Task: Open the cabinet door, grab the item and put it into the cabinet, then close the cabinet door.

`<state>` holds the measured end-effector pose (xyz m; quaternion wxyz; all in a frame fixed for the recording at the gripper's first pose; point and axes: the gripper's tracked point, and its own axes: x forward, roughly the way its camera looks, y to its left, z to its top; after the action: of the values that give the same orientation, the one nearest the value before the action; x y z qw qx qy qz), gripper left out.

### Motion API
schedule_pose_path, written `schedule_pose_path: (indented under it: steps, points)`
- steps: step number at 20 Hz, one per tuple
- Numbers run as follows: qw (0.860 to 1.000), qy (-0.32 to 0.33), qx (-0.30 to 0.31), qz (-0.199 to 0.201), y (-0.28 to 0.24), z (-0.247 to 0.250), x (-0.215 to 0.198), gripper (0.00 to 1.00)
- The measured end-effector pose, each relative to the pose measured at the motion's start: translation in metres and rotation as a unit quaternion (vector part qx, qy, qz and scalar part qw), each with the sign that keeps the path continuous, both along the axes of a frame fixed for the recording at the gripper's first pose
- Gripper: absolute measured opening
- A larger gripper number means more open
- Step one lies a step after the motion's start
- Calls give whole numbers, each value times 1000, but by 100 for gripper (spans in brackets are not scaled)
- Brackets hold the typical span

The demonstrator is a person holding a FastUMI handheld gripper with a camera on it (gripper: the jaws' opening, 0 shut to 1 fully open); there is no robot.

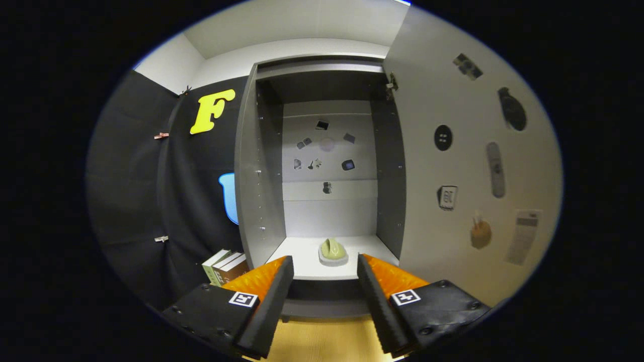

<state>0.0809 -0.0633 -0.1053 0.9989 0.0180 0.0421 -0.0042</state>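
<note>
My gripper (324,266) occupied the lower centre of the frame, its two fingers spread wide apart and holding nothing, above a strip of wooden tabletop (322,342). Just beyond and between the fingertips, a pale green item on a small grey dish (333,251) rested on the white floor of the open cabinet (329,166). The cabinet door (468,166) stood swung open at right, stickers on its inner face. Books (225,267) stood at lower left, beside the cabinet.
</note>
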Motion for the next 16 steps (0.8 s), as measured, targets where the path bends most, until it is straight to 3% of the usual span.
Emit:
schedule_pose_path:
  steps: [5,8,16]
  points:
    - [999,-8,-27,-41,-16,12,-62,82]
    - [998,-4,-38,-42,-20,21,-99,99]
    - [997,-12,-52,-55,-92,45,-181,98]
